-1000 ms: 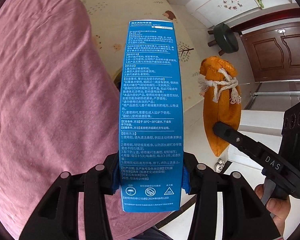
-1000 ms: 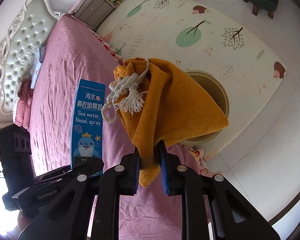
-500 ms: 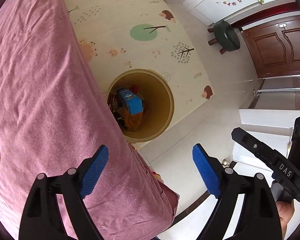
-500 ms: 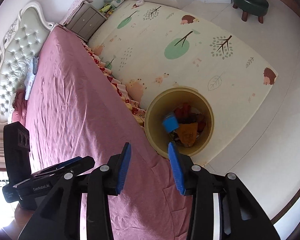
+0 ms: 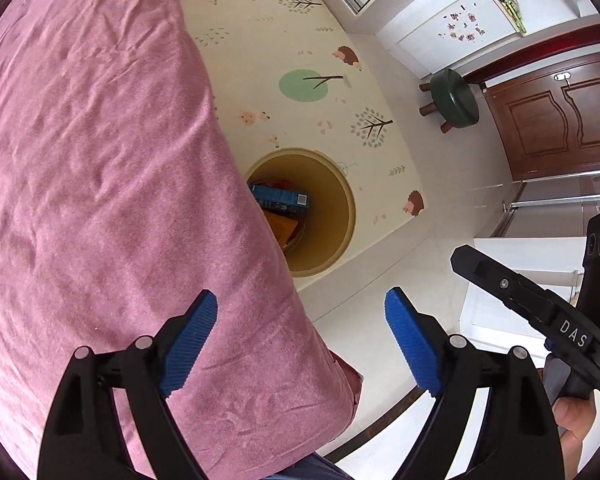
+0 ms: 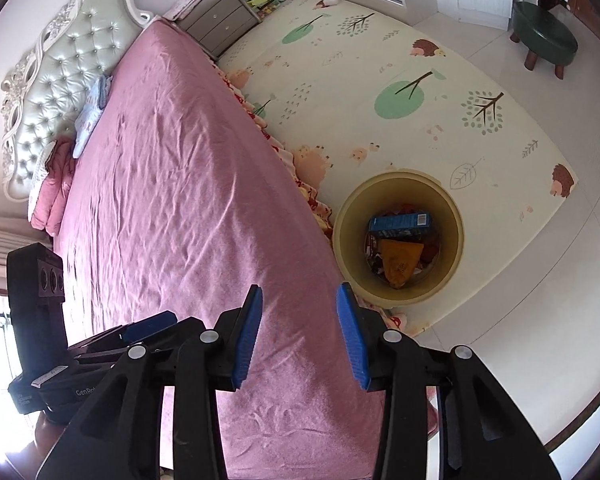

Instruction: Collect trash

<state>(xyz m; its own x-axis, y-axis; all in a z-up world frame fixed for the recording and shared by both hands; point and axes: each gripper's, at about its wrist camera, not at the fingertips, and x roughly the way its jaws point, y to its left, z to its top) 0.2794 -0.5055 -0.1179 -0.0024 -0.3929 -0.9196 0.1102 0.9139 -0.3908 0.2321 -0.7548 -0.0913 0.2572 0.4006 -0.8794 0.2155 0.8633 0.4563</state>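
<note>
both the left gripper (image 5: 300, 340) and right gripper (image 6: 298, 336) are released and empty, above the bed (image 6: 172, 184) edge; the bin (image 6: 398, 184) beside that edge holds the blue box (image 6: 400, 224) and orange pouch (image 6: 400, 260)

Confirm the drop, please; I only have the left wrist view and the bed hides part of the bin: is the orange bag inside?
Observer: Yes, the whole orange bag lies inside the yellow bin, next to the blue box.
Operator: Right jaws empty?
Observer: Yes, the right gripper is open with nothing between its jaws.
Operator: Trash further up the bed?
Observer: None visible on the pink bed; only bedding by the headboard.
</note>
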